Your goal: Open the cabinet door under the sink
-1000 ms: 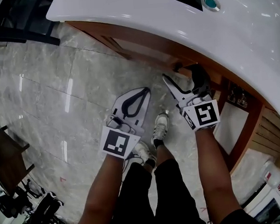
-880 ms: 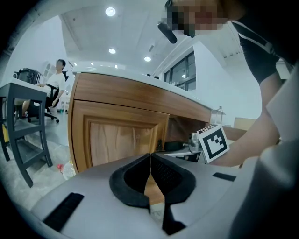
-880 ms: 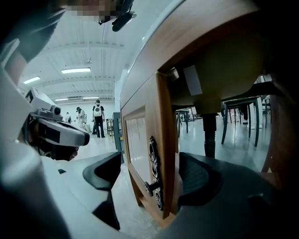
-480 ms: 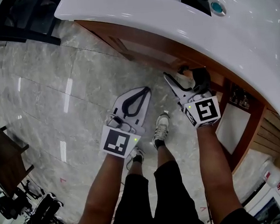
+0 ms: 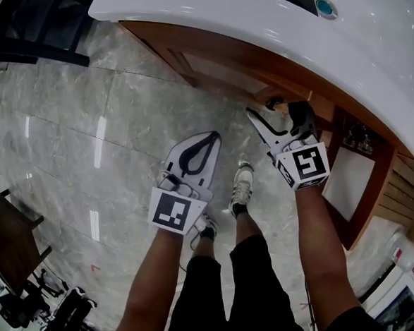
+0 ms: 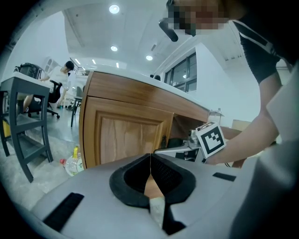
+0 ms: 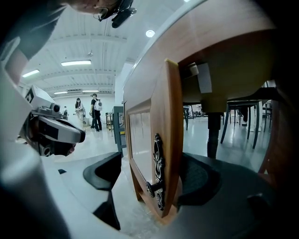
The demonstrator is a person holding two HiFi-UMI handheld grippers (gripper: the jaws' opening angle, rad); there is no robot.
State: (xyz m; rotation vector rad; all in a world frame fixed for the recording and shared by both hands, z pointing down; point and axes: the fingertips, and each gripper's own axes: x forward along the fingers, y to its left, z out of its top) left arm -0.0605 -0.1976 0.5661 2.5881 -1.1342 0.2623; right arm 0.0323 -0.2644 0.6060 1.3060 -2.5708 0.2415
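Observation:
Under the white sink [image 5: 340, 46] stands a wooden cabinet. Its door [image 7: 161, 140] is ajar, with a dark ornate plate and knob [image 7: 153, 187] near its free edge. My right gripper [image 7: 154, 175] is open and straddles that edge, one pad on each side; the right pad lies close to the door's back. In the head view the right gripper [image 5: 275, 110] sits at the knob [image 5: 273, 103] below the sink rim. My left gripper [image 5: 212, 135] hangs over the floor, shut and empty. The left gripper [image 6: 150, 161] faces the closed neighbouring door [image 6: 128, 137].
Grey marble floor [image 5: 83, 113] spreads to the left. A dark table [image 5: 7, 239] and chairs stand at the lower left. The person's shoes [image 5: 240, 187] are between the grippers. A plastic bottle [image 6: 72, 161] lies by the cabinet corner. Small glass items [image 5: 354, 140] sit inside the open cabinet.
The right gripper has stayed astride the door's edge, drifting slightly right with it. The person's feet have stepped back. The left gripper has barely moved.

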